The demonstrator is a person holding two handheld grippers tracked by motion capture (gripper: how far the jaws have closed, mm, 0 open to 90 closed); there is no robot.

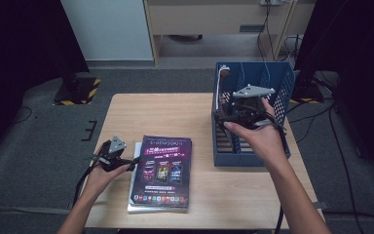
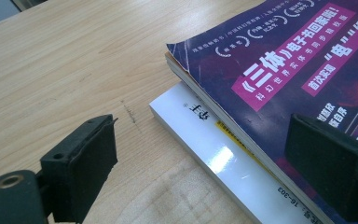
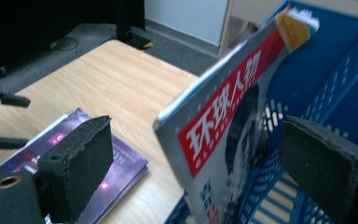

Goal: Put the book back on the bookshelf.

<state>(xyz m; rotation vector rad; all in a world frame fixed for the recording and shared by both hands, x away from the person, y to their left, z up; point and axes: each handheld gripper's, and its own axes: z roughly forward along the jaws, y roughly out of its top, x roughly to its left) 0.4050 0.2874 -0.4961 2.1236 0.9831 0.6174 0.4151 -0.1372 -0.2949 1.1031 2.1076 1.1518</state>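
Right gripper (image 1: 228, 113) over blue rack (image 1: 278, 87) at table's far right corner, jaws spread wide around upright magazine (image 3: 223, 135) leaning in rack, not pinching. Left gripper (image 1: 132, 163) low near table's (image 1: 160, 112) front edge, jaws spread, straddling left edge of purple magazine (image 2: 279, 60) stacked on white book (image 2: 223, 158).
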